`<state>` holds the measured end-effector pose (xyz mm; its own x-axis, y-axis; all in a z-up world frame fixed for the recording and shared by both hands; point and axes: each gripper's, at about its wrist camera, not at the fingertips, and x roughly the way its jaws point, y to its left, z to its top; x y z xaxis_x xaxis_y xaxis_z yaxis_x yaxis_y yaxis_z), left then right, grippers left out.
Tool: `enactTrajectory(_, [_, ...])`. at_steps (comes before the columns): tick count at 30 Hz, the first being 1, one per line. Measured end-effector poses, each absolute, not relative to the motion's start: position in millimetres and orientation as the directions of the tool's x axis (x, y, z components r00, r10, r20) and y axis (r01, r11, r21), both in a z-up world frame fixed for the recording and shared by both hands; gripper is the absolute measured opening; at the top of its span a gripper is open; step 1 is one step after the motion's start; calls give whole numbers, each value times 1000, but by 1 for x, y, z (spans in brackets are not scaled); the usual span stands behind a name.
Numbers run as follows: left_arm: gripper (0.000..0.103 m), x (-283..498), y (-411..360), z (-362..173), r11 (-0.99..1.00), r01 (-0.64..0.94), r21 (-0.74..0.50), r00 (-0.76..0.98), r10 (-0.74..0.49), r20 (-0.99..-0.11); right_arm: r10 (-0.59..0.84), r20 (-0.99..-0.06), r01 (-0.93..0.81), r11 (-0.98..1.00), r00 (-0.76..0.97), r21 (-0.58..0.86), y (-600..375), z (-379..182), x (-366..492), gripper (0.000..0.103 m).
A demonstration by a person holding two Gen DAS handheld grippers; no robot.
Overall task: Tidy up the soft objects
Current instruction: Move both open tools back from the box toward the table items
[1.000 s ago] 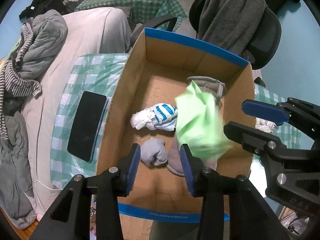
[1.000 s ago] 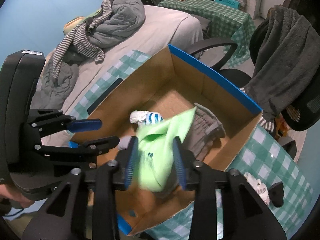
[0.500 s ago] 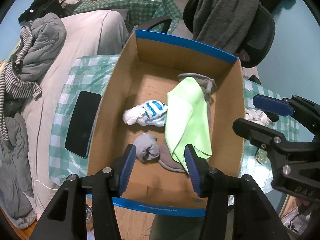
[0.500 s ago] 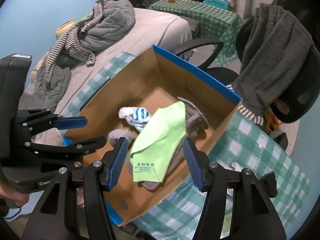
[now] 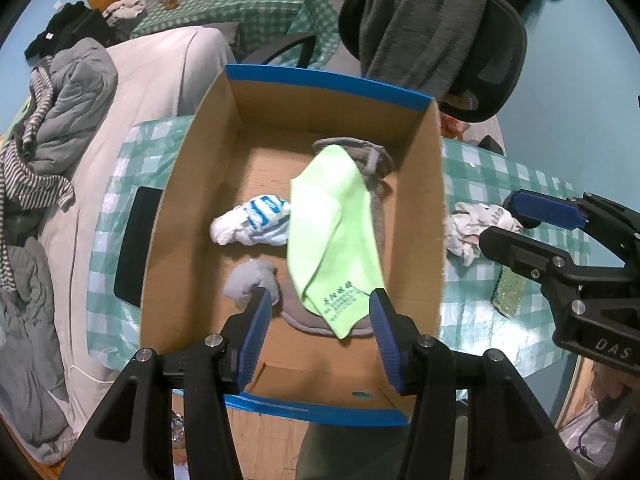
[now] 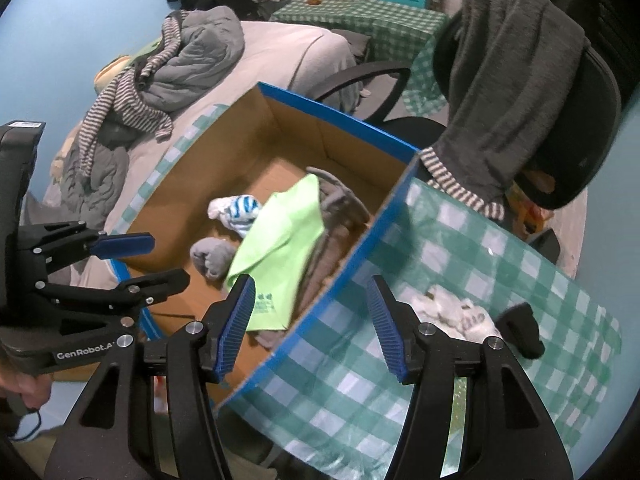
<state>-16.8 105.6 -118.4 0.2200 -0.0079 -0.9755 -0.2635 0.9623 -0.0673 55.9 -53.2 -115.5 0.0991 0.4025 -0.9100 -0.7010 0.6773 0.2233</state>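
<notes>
A lime green cloth (image 5: 336, 216) (image 6: 280, 232) lies loose inside the blue-rimmed cardboard box (image 5: 328, 80) (image 6: 336, 110), draped over a grey garment (image 5: 360, 150) (image 6: 340, 204). Beside it are a white and blue striped sock (image 5: 256, 222) (image 6: 236, 210) and a balled grey sock (image 5: 250, 280) (image 6: 212, 258). My left gripper (image 5: 319, 304) (image 6: 160, 262) hangs open above the box's near end, holding nothing. My right gripper (image 6: 310, 292) (image 5: 520, 226) is open too, above the box's right wall and the checked tablecloth.
On the green checked table right of the box lie a crumpled white cloth (image 5: 468, 228) (image 6: 452, 312), a black sock (image 6: 520, 330) and a sponge (image 5: 508, 290). A black phone (image 5: 134, 248) lies left of the box. Behind stand an office chair (image 5: 420, 28) and a bed (image 5: 160, 80).
The green cloth left the right gripper's jaws and dropped flat into the box. Both grippers' jaws widened. The right gripper slid right, toward the table beside the box.
</notes>
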Motion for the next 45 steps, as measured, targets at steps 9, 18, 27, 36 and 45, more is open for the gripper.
enactTrajectory(9, [52, -8, 75, -117, 976, -208, -59, 215, -14, -976, 391, -913, -646, 728, 116, 230, -92, -117, 67, 59])
enactTrajectory(18, [54, 7, 41, -116, 990, -135, -48, 209, -19, -978, 370, -919, -585, 779, 140, 224, -139, -120, 79, 59])
enactTrajectory(27, [58, 21, 10, -118, 997, -74, -34, 204, -18, -979, 343, -926, -534, 819, 160, 211, -181, -124, 90, 60])
enactTrajectory(36, [64, 36, -20, -125, 1000, -7, -11, 195, -9, -981, 314, -934, -498, 845, 169, 193, -217, -130, 95, 60])
enactTrajectory(45, [67, 59, -51, -136, 997, 81, -1, 183, -16, -983, 282, -944, -478, 862, 172, 170, -242, -141, 105, 60])
